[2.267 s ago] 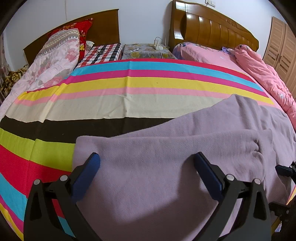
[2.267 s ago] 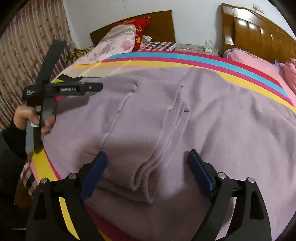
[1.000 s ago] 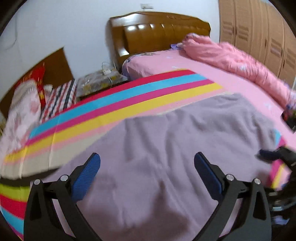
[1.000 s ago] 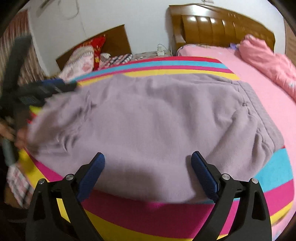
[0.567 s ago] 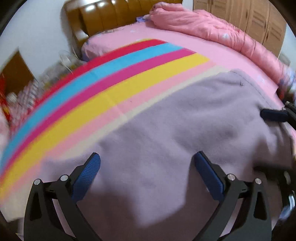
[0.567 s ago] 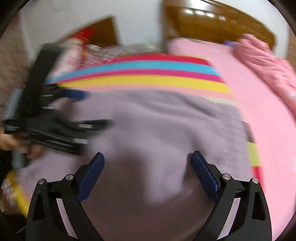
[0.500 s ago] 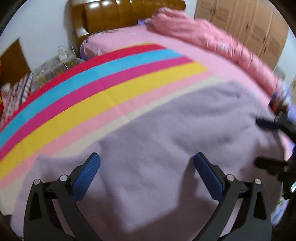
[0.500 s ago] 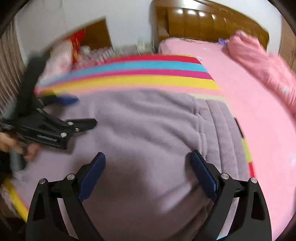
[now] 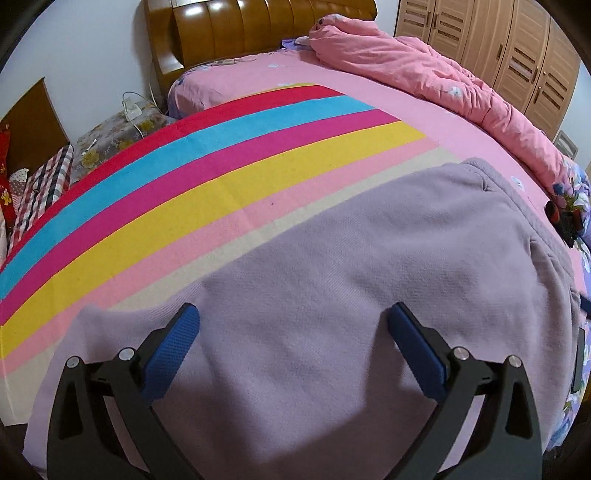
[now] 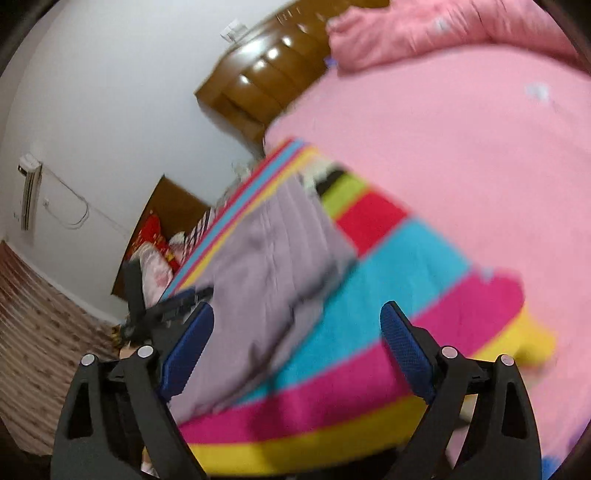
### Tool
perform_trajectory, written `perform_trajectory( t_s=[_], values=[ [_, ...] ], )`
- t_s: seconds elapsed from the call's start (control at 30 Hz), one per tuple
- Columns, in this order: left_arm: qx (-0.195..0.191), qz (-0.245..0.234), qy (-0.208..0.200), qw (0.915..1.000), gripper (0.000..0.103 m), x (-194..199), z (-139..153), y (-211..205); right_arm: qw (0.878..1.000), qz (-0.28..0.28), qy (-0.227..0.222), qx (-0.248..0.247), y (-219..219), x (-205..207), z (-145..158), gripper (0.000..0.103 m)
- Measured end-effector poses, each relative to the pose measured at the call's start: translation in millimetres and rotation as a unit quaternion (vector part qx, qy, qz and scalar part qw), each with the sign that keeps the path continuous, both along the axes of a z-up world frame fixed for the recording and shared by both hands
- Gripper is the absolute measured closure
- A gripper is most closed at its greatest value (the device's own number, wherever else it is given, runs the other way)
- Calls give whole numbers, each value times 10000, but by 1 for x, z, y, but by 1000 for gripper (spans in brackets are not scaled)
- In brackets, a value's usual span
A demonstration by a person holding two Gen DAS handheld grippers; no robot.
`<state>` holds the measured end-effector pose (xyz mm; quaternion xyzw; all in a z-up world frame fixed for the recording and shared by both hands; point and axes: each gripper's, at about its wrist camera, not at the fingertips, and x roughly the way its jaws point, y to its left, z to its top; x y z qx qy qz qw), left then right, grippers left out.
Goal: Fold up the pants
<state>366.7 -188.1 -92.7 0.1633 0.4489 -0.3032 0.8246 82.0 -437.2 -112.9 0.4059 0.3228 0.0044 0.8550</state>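
Both tongs stand wide open and hold nothing. Left tongs (image 9: 293, 325) hang over the near part of the lilac pants (image 9: 369, 295), blue pads (image 9: 173, 347) spread apart above the cloth with no fold pinched between them; whether the tips brush the fabric cannot be told. Those pants lie spread flat on a striped blanket (image 9: 221, 177) that covers the bed, their waistband toward the right edge of the left view. Right tongs (image 10: 297, 334) are tilted and the view is blurred; their pads frame the edge of the pants (image 10: 269, 258) and the blanket's blue and magenta bands (image 10: 388, 295), gripping neither. Beyond lie a pink sheet (image 9: 369, 88), a bunched pink quilt (image 9: 424, 74), a wooden headboard (image 9: 240, 33) and a wardrobe (image 9: 517, 48).
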Motion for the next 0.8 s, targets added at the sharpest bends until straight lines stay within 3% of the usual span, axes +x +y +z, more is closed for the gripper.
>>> perform_trajectory(
  t_s=[0.13,0.27,0.3,0.37,0.43,0.47,0.53,0.63,0.7,0.8],
  values=[
    [66,25,-52,10000,1,-2,1,-1,9991,152,45,-395,18,20,2,18],
    [63,172,-175,9997,1,-4,4,-1,9973,153,377,-612,20,46,2,18],
    [38,287,-409,9987,3,-9,12,2,9972,170,456,-575,21,49,2,18],
    [-496,354,-836,9946,3,-27,45,18,9978,450,488,-56,24,53,0,18],
    [-1239,494,-1205,9837,2,-50,89,47,9967,580,568,-46,27,51,1,18],
    [-1321,603,-1378,9798,2,-59,101,60,9960,681,574,16,28,50,1,18],
    [-1046,1036,-1669,9749,2,-73,108,87,9953,716,562,333,25,48,0,18],
    [-608,1463,-1452,9766,2,-79,86,123,9966,497,640,166,20,55,4,20],
    [-743,1746,-1083,9758,2,-84,63,153,9974,307,639,152,16,61,5,19],
    [-961,2034,-500,9731,2,-85,32,178,9961,481,725,146,21,66,6,17]
  ],
)
